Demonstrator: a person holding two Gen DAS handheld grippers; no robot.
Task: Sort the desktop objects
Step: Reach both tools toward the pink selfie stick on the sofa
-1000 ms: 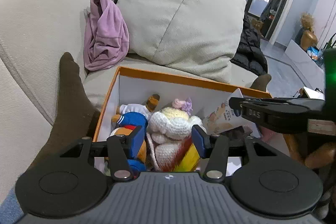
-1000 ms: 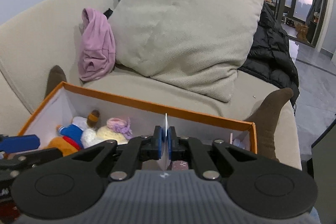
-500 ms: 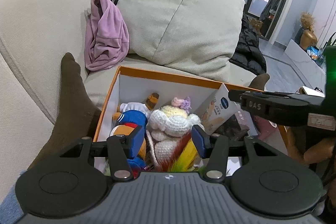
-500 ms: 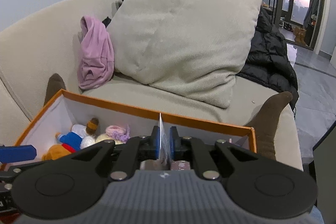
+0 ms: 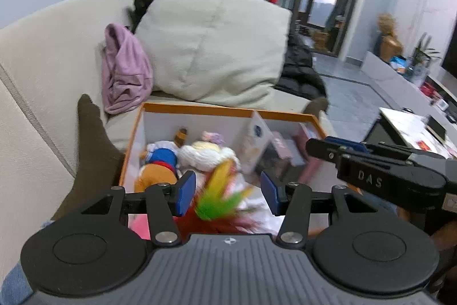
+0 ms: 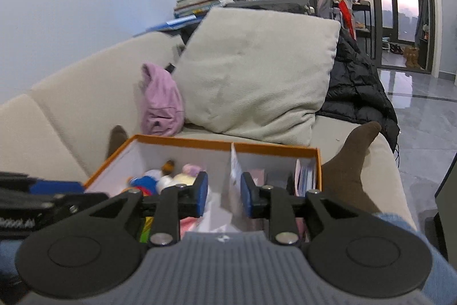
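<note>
An orange-rimmed white box (image 5: 200, 107) (image 6: 274, 147) sits on a beige sofa. Its left half holds plush toys: a blue and orange one (image 5: 160, 162) and a white crocheted one (image 5: 205, 153). A thin white packet (image 5: 255, 139) (image 6: 235, 170) stands upright in the middle of the box like a divider. My right gripper (image 6: 224, 195) hangs over the box; its jaws are opening, and the packet stands between them untouched by the pads. My left gripper (image 5: 227, 192) is open above a yellow, green and red feather toy (image 5: 220, 196). Pink items (image 6: 305, 179) fill the box's right end.
A big beige cushion (image 6: 257, 76), a pink garment (image 6: 162, 102) and a black jacket (image 6: 357, 93) lie on the sofa behind the box. A person's brown-socked feet (image 5: 91, 139) (image 6: 351, 162) flank the box. A low table (image 5: 414, 127) with clutter stands to the right.
The right jaws, shut on the white packet before, have spread and let it go; it now stands in the box. Both grippers have drawn back and risen a little.
</note>
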